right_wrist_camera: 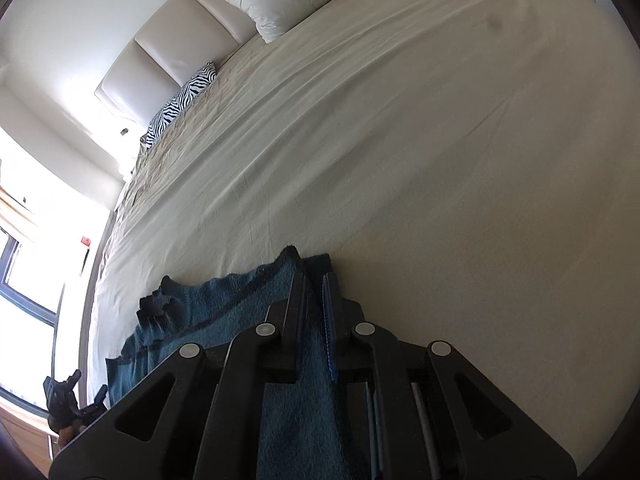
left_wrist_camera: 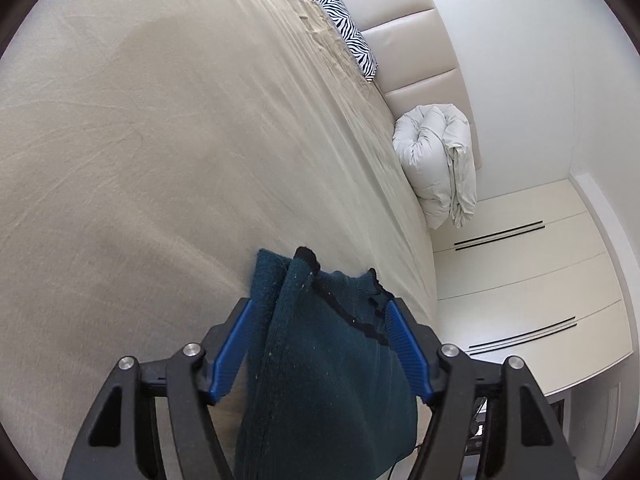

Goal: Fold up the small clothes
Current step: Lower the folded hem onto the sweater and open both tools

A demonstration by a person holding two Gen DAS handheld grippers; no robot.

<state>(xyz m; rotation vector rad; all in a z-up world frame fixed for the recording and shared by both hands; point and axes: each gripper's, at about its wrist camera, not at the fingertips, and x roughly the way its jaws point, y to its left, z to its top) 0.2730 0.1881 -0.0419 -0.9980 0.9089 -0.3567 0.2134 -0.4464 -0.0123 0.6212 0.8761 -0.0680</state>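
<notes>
Teal sweater (left_wrist_camera: 320,360) held up over the near edge of the bed (left_wrist_camera: 160,140); left gripper (left_wrist_camera: 320,312) jaws apart around bunched fabric, right gripper (right_wrist_camera: 315,280) jaws clamped on its edge; duvet (left_wrist_camera: 436,164) by the headboard (left_wrist_camera: 404,24)

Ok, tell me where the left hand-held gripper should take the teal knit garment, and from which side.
Grip the teal knit garment at its top edge by the black trim, coming straight on with one finger either side. There the cloth bunches into a thick ridge between the open blue pads of the left hand-held gripper. The right hand-held gripper is already shut on the other edge.
</notes>
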